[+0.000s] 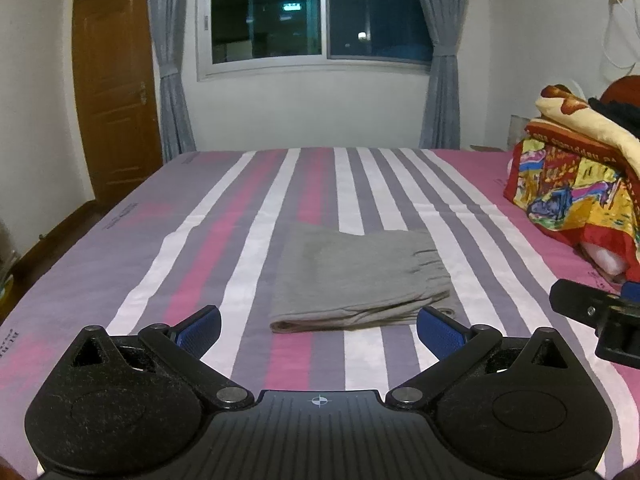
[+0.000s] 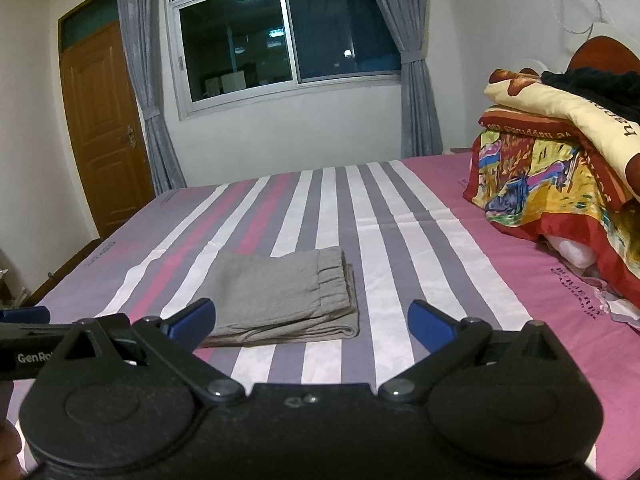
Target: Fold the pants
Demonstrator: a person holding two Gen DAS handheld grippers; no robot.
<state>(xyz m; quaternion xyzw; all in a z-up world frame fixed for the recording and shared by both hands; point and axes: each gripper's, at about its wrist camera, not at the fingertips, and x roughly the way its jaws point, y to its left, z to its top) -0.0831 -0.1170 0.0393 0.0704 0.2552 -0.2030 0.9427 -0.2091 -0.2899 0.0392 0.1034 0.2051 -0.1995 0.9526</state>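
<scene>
The grey pants [image 1: 356,280] lie folded into a compact rectangle on the striped bedsheet [image 1: 224,240], waistband to the right. They also show in the right wrist view [image 2: 276,296]. My left gripper [image 1: 319,330] is open and empty, hovering just in front of the pants' near edge. My right gripper [image 2: 312,326] is open and empty, to the right of the pants; its left finger overlaps their near corner in view. The right gripper's body shows at the left wrist view's right edge [image 1: 600,320].
A pile of colourful folded blankets [image 1: 576,176] sits on the bed at the right, also in the right wrist view [image 2: 560,168]. A window with grey curtains [image 1: 320,16] is behind the bed and a wooden door [image 1: 116,92] at the left.
</scene>
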